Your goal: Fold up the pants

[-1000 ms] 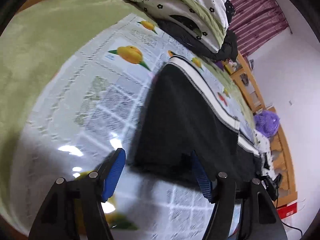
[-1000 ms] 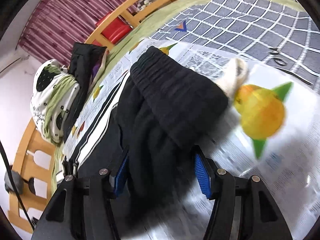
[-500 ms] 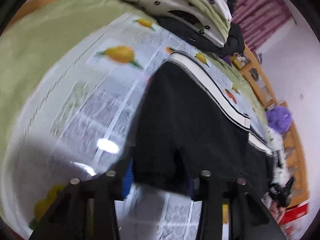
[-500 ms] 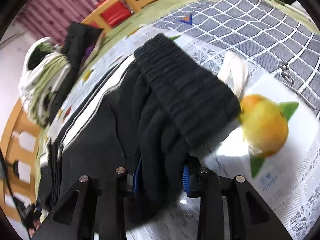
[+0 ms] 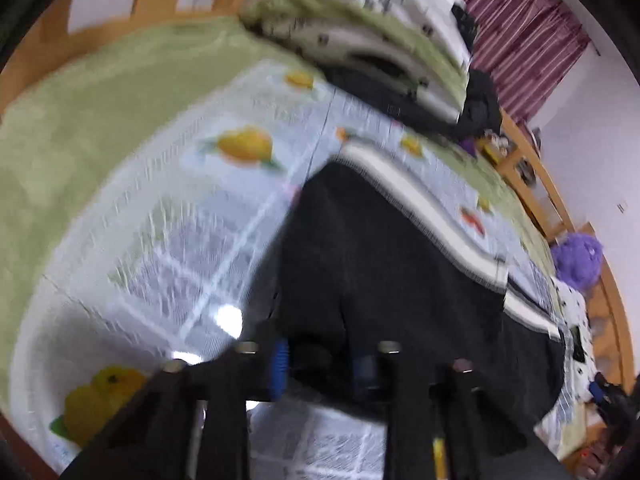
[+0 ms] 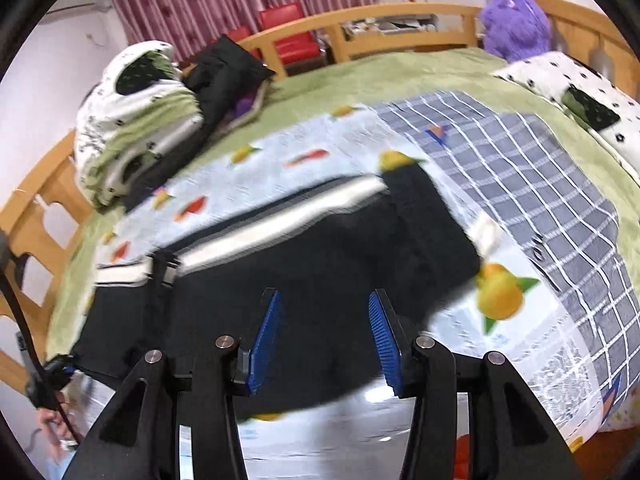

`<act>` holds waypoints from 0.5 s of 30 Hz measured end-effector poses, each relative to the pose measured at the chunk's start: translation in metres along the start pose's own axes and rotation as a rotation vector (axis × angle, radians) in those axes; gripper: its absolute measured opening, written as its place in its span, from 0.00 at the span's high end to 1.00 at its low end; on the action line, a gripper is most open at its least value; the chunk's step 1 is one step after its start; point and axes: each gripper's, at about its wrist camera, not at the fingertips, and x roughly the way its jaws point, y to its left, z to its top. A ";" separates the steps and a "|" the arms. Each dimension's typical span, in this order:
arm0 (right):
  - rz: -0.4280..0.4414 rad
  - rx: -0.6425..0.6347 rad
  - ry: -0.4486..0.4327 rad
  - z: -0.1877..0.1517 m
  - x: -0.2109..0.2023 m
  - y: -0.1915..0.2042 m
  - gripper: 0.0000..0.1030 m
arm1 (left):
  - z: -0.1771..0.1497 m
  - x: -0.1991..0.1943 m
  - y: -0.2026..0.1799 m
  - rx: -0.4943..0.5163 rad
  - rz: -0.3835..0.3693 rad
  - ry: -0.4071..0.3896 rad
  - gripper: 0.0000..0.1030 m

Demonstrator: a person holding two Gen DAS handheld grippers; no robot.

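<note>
Black pants (image 5: 400, 280) with a white side stripe lie spread on a fruit-print sheet on the bed. In the left wrist view my left gripper (image 5: 324, 364) is shut on the near hem of a pant leg, the cloth bunched between its blue pads. In the right wrist view the pants (image 6: 320, 280) lie flat, the ribbed waistband to the right. My right gripper (image 6: 324, 332) is open and empty, hovering above the near edge of the pants with its blue pads (image 6: 266, 332) apart.
A folded quilt and black jacket (image 6: 160, 92) are piled at the bed's far left. A grey checked blanket (image 6: 540, 184) covers the right side. A purple plush toy (image 6: 512, 24) sits by the wooden bed rail (image 6: 400, 20). Red chairs stand beyond.
My left gripper closed on the pant leg hem and lifted it slightly. My right gripper let go of the bunched waist cloth, opened and pulled back; the pants now lie flat.
</note>
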 end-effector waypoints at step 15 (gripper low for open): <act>0.134 0.076 -0.148 -0.005 -0.015 -0.013 0.55 | -0.019 -0.084 -0.283 0.652 -0.021 -0.172 0.88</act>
